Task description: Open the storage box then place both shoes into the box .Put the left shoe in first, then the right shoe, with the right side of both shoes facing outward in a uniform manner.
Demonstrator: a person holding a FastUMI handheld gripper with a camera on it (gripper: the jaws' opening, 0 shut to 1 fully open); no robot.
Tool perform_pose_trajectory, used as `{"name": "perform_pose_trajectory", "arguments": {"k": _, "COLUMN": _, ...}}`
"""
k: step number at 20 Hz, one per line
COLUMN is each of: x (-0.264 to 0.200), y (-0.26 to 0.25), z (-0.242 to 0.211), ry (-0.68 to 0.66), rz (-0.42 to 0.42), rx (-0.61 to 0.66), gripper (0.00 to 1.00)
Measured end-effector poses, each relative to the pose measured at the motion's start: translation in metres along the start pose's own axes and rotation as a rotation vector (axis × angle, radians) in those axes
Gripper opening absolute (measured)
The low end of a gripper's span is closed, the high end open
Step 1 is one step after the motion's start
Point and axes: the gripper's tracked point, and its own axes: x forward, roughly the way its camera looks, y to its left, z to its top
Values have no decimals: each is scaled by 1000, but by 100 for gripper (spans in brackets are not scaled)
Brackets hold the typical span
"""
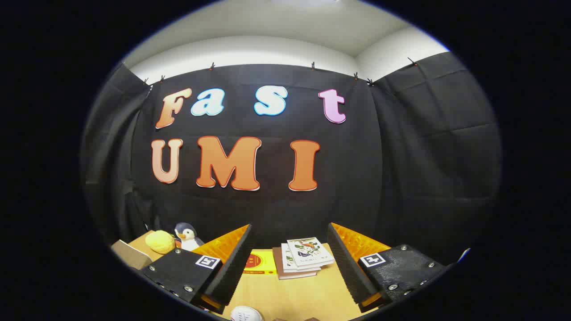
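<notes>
nearest the lens, at bottom centre of the frame: gripper (290,249), fingers (229,263) spread wide apart, nothing between the pads, raised above a wooden table (303,294). black ribbed inner faces, orange backs, a square marker on each black mount. low between the fingers, cut by the bottom edge: a white rounded bit with red marks, probably a shoe (245,314), resting on the table just ahead of the left finger's base; too little visible to tell left from right. small dark shapes beside it at bottom centre, not identifiable. beyond the fingers, mid-table: a yellow and red flat item (259,262), and just right of it a stack of books (303,257), top cover illustrated. lower left of the frame, past the left finger: a toy penguin (187,236), a yellow plush (159,241) touching it, a cardboard box (129,254) under them.
</notes>
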Motion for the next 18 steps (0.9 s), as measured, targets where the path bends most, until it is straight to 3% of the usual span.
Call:
{"name": "perform_pose_trajectory", "arguments": {"k": 6, "x": -10, "y": 27, "z": 26, "ry": -38, "rz": 25, "rx": 13, "gripper": 98}}
{"name": "perform_pose_trajectory", "arguments": {"k": 18, "x": -19, "y": 52, "z": 26, "ry": -4, "rz": 64, "rx": 0, "gripper": 98}}
